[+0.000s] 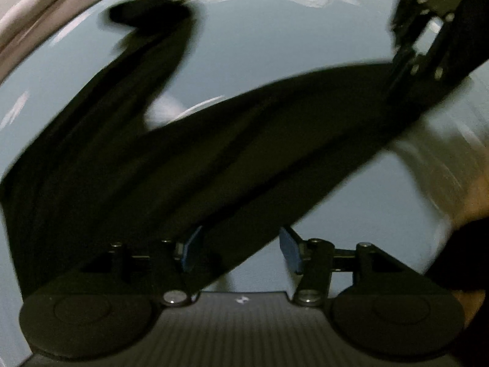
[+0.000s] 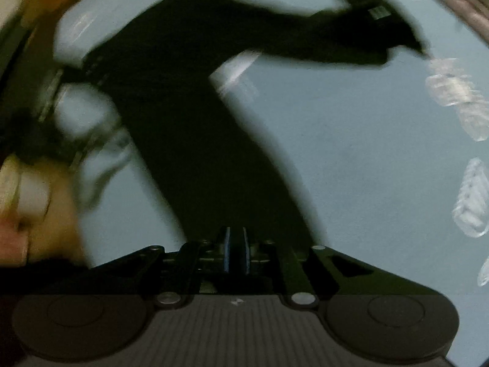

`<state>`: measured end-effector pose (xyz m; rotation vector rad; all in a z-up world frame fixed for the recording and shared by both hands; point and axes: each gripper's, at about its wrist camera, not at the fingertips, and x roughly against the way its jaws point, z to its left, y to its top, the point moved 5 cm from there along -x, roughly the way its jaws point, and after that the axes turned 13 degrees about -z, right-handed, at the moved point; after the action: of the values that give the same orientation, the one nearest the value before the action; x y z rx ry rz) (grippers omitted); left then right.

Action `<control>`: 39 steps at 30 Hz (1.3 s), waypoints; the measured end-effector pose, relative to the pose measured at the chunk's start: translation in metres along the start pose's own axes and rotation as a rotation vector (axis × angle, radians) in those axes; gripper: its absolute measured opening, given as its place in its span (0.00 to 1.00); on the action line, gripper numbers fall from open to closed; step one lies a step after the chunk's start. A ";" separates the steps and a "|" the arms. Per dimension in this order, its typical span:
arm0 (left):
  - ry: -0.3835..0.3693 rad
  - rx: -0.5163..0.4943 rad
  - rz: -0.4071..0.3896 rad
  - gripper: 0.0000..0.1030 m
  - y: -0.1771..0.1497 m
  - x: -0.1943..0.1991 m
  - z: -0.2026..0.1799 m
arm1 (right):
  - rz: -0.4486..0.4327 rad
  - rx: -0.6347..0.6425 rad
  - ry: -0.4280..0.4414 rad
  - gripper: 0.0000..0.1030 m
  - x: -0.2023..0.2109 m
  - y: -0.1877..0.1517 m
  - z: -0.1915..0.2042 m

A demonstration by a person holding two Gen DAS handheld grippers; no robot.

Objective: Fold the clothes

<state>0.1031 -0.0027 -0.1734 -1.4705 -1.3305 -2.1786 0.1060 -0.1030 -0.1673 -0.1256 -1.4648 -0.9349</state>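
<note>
A black garment (image 1: 214, 153) stretches in blurred bands across a pale blue-grey table (image 1: 275, 46). My left gripper (image 1: 241, 252) is open, its blue pads wide apart, and the cloth runs past its left pad (image 1: 192, 250). In the right wrist view the same garment (image 2: 189, 107) runs from the far right down into my right gripper (image 2: 236, 252). That gripper is shut on the cloth, with its pads nearly together. The right gripper (image 1: 397, 58) also shows at the upper right of the left wrist view, holding the cloth's far end.
The table's pinkish rim (image 1: 36, 9) curves along the far edge, also seen as the rim (image 2: 467, 9) in the right wrist view. A person's hand (image 2: 45, 229) and the blurred left gripper (image 2: 76, 70) sit at the left. Bright light reflections (image 2: 458, 91) lie on the table.
</note>
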 end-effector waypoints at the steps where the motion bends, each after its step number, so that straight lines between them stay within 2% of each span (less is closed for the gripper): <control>1: -0.026 -0.069 -0.007 0.53 0.002 -0.003 -0.009 | 0.021 0.040 0.001 0.12 -0.002 -0.011 0.009; 5: -0.112 -0.323 -0.015 0.53 0.004 -0.016 -0.036 | 0.059 0.158 -0.042 0.15 -0.009 -0.045 0.025; 7: -0.130 -0.322 0.000 0.53 0.005 -0.020 -0.034 | 0.051 0.157 -0.054 0.20 -0.010 -0.050 0.023; 11: -0.165 -0.321 0.031 0.51 0.007 -0.028 -0.031 | 0.050 0.161 -0.071 0.21 -0.016 -0.054 0.012; 12: -0.174 -0.321 0.039 0.47 0.007 -0.030 -0.030 | 0.045 0.170 -0.078 0.21 -0.015 -0.055 0.010; 13: -0.183 -0.321 0.047 0.33 0.008 -0.032 -0.030 | 0.040 0.178 -0.084 0.21 -0.015 -0.055 0.007; 14: -0.192 -0.321 0.054 0.12 0.008 -0.034 -0.029 | 0.036 0.177 -0.083 0.20 -0.013 -0.055 0.006; 15: -0.200 -0.320 0.062 0.00 0.009 -0.036 -0.028 | 0.033 0.167 -0.074 0.06 -0.009 -0.054 0.005; 16: -0.209 -0.320 0.070 0.00 0.009 -0.038 -0.027 | 0.030 0.156 -0.064 0.03 -0.005 -0.053 0.005; 22: -0.230 -0.314 0.059 0.00 0.011 -0.016 -0.027 | 0.011 0.094 -0.007 0.02 0.016 -0.049 0.002; 25: -0.277 -0.312 0.068 0.00 0.007 -0.001 -0.028 | 0.003 0.067 0.027 0.02 0.026 -0.048 0.001; 27: -0.306 -0.303 0.083 0.00 0.004 0.002 -0.030 | 0.013 0.050 0.083 0.02 0.031 -0.052 0.007; 33: -0.351 -0.279 0.128 0.00 -0.013 -0.003 -0.040 | 0.076 0.003 0.178 0.02 0.022 -0.072 0.019; 39: -0.338 -0.263 0.143 0.00 -0.020 -0.013 -0.047 | 0.111 -0.014 0.183 0.02 0.006 -0.072 0.023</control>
<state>0.0670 -0.0306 -0.2004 -2.0389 -1.0109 -2.1445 0.0436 -0.1396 -0.1913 -0.1271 -1.2703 -0.8438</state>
